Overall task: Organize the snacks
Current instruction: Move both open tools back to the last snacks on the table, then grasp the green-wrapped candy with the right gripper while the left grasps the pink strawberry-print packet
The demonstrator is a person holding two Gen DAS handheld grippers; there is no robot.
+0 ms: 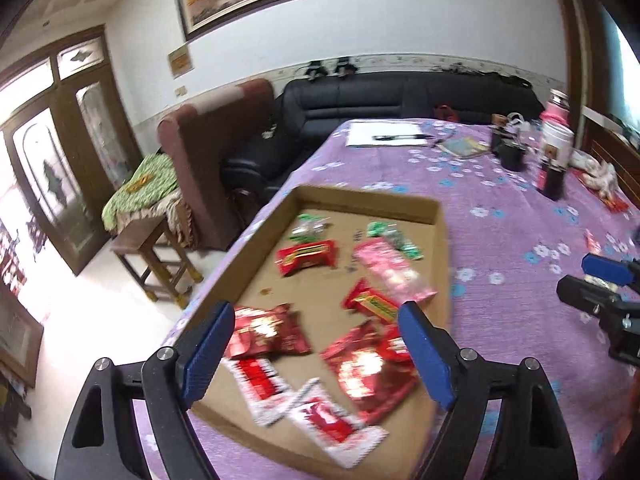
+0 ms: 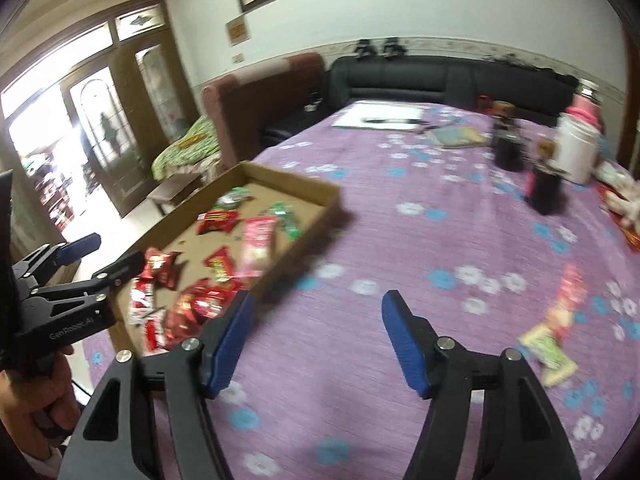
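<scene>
Living room backdrop: black sofa (image 1: 400, 96) at 12 o'clock, purple floral cloth (image 2: 400, 240) over the desk. Cardboard tray (image 1: 438, 216) sits on it, holding most of the snack packets (image 1: 304, 258): red, pink and green wrappers scattered loose across its floor.

Left gripper (image 1: 316, 354) hovers over the tray's near end, fingers (image 1: 208, 350) spread wide, nothing between them. Right gripper (image 2: 316, 342) is over bare cloth just right of the tray, fingers about half open, also empty. (No contact with anything, as far as I can see.)

One stray packet (image 2: 556, 320) lies on the cloth at 3 o'clock of the right gripper, well apart from the tray. Probably the next target.

Handling, my guess: foil and film pouches, light, soft, crinkly, slick. Lying flat, so hard to get under. Pinch an end seal or a puffed edge, not the middle, to avoid crushing the contents.

Hard to read: heavy motion blur in both views, labels illegible, exact packet count unclear. Near packets overlap. Bottles (image 2: 544, 184) and clutter at 1–2 o'clock are smeared; can't identify them.
</scene>
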